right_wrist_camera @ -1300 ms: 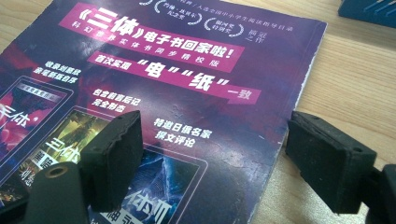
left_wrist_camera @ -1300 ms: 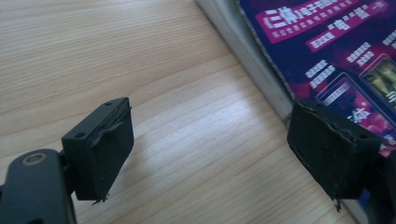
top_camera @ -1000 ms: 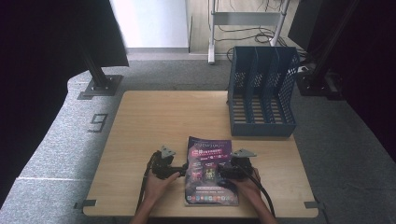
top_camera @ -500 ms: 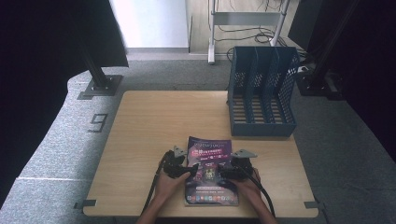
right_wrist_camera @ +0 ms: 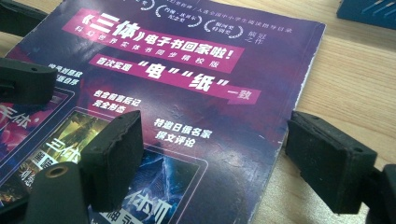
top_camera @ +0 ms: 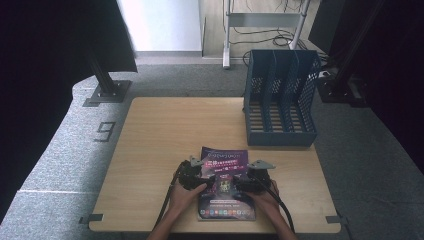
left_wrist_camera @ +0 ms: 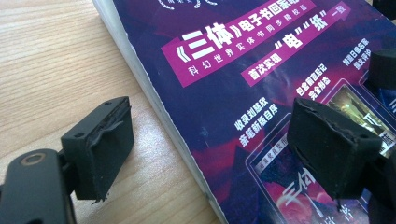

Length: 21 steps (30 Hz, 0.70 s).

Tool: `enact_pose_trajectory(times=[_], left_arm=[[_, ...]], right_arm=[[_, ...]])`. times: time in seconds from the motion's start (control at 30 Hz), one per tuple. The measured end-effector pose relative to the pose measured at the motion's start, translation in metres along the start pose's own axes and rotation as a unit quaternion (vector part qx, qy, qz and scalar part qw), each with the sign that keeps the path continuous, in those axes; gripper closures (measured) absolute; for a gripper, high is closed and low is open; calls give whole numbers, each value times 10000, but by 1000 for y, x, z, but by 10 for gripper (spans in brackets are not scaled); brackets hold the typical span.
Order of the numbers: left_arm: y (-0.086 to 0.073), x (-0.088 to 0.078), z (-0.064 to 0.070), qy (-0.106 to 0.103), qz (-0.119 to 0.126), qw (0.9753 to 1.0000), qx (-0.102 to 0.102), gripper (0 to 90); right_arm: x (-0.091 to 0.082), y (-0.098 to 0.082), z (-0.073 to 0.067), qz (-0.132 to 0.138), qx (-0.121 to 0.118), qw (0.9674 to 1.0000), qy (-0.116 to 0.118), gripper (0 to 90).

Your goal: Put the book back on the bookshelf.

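Observation:
A purple book (top_camera: pixel 226 186) with pink title bands lies flat near the table's front edge. My left gripper (top_camera: pixel 199 174) stands open across the book's left edge. In the left gripper view (left_wrist_camera: pixel 210 144) one jaw hangs over bare wood and the other over the cover (left_wrist_camera: pixel 243 60). My right gripper (top_camera: pixel 248 177) is open across the book's right edge. In the right gripper view (right_wrist_camera: pixel 215 149) its left jaw is over the cover (right_wrist_camera: pixel 187 70) and its right jaw over the table. Neither gripper holds anything.
A blue slotted file rack (top_camera: pixel 280 100) stands at the table's back right, and its corner (right_wrist_camera: pixel 369 9) also appears in the right gripper view. Bare wooden tabletop (top_camera: pixel 175 130) lies behind and left of the book. The front edge runs just below the hands.
My left gripper has slid right from beside the book until it straddles the book's left edge. The right gripper and the book have barely moved.

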<state>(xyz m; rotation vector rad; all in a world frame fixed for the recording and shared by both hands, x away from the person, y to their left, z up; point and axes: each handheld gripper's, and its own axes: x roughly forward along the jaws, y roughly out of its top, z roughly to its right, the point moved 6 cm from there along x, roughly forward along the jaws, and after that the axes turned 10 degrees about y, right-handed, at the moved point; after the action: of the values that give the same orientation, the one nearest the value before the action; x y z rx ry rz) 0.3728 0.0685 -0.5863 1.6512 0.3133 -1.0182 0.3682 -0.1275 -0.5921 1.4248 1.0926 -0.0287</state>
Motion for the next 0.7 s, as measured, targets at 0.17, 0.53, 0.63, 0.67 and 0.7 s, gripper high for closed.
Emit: enact_pose_trajectory(times=[0.17, 0.53, 0.63, 0.67, 0.7], left_arm=[[1, 1, 8, -72, 18, 9999, 107, 141], [3, -1, 6, -181, 65, 9994, -293, 169], [3, -2, 6, -176, 126, 9993, -302, 199], [4, -4, 6, -199, 170, 9992, -299, 200], [6, -7, 7, -246, 254, 9988, -329, 203]], right_arm=[[0, 0, 0, 0, -4, 10000, -6, 187], [0, 0, 0, 2, -10, 10000, -13, 188], [0, 0, 0, 7, -10, 10000, -23, 190], [0, 0, -1, 12, -13, 10000, -36, 192], [0, 0, -1, 19, -28, 10000, -55, 193]])
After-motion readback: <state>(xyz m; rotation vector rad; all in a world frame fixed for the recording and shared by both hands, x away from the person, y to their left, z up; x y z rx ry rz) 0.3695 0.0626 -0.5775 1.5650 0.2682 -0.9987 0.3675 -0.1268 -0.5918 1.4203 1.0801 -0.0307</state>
